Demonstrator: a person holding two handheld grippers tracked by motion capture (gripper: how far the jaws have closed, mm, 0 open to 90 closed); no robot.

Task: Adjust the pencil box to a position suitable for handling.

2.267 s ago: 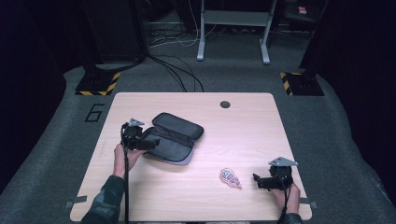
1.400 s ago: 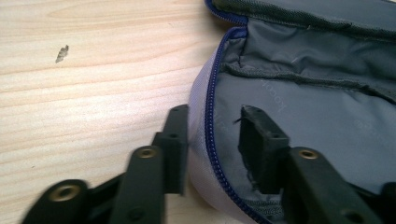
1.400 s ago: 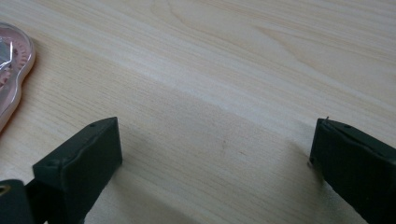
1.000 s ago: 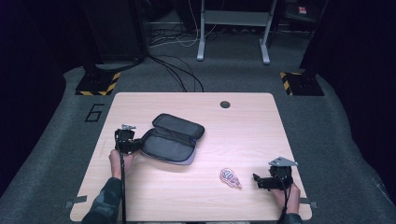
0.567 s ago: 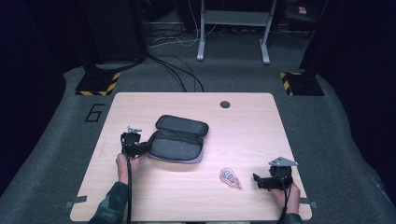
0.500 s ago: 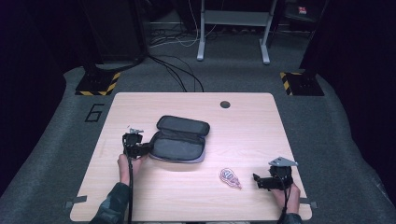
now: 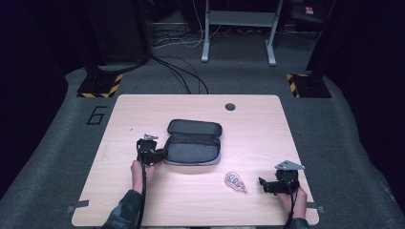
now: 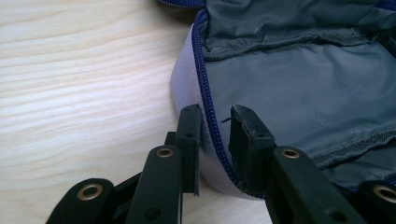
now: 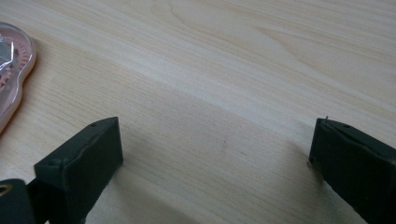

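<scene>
An open grey zip case [image 7: 193, 143] lies flat in the middle of the wooden table [image 7: 258, 129], lid folded back. My left gripper [image 7: 159, 154] is at the case's left end. In the left gripper view my left gripper [image 8: 215, 116] is shut on the case's rim [image 8: 187, 84], one jaw outside the blue zip and one inside on the grey lining. A small pink clear-wrapped packet [image 7: 234, 181] lies front right of the case. My right gripper [image 7: 261, 183] rests on the table right of the packet, open and holding nothing. The packet's edge [image 9: 13, 70] shows at the far left of the right gripper view.
A round cable hole [image 7: 230, 106] sits near the table's far edge. Beyond the table are a metal frame's legs [image 7: 205, 52], floor cables and yellow-black striped bases [image 7: 100, 86].
My left gripper has dragged the case rightward and turned it square to the table. The right gripper and the packet have stayed still.
</scene>
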